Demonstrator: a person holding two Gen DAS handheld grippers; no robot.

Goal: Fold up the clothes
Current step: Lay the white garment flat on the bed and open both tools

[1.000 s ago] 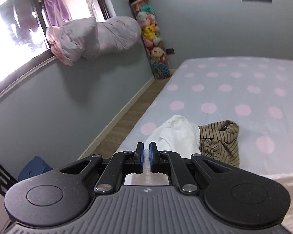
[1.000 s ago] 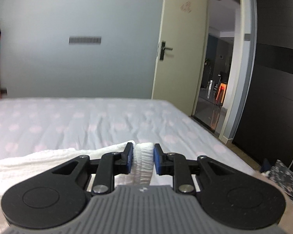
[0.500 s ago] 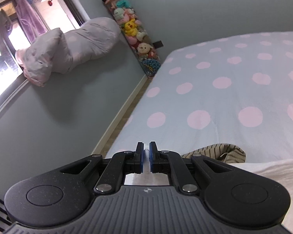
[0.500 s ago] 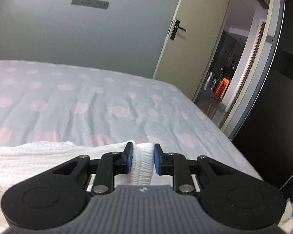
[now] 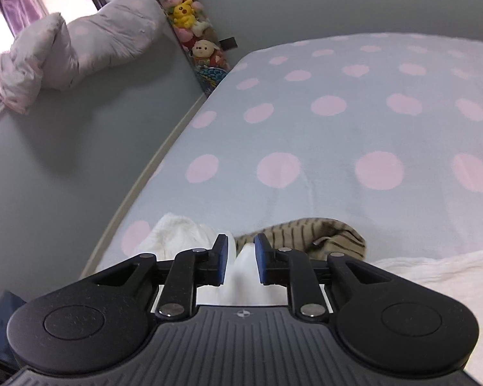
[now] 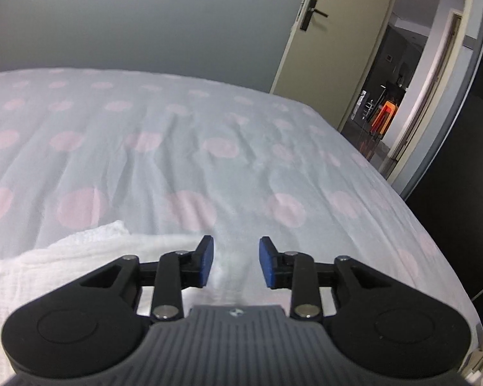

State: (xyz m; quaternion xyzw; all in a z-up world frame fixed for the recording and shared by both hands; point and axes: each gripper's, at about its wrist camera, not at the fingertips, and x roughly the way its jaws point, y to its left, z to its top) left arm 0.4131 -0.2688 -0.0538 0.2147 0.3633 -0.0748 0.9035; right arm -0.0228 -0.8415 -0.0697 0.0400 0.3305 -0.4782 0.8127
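- The left gripper (image 5: 240, 259) has its two blue pads a little apart. White cloth shows in the gap, but the pads do not pinch it.
- The right gripper (image 6: 235, 262) is spread wide, with nothing between its blue pads.
- A white garment (image 6: 80, 251) with a soft, crinkly weave lies flat along the near edge of the bed (image 5: 338, 135), under both grippers.
- A second white piece (image 5: 177, 234) sits bunched up near the bed's near left corner, just past the left gripper.
- Touching it on the right is a crumpled tan garment with thin dark stripes (image 5: 306, 234).
- The bed sheet is smooth and pale blue with round pink dots.
- A puffy dotted quilt (image 5: 80, 45) hangs over the window ledge.
- Plush toys (image 5: 193, 25) are stacked in a tall tube in the far corner.
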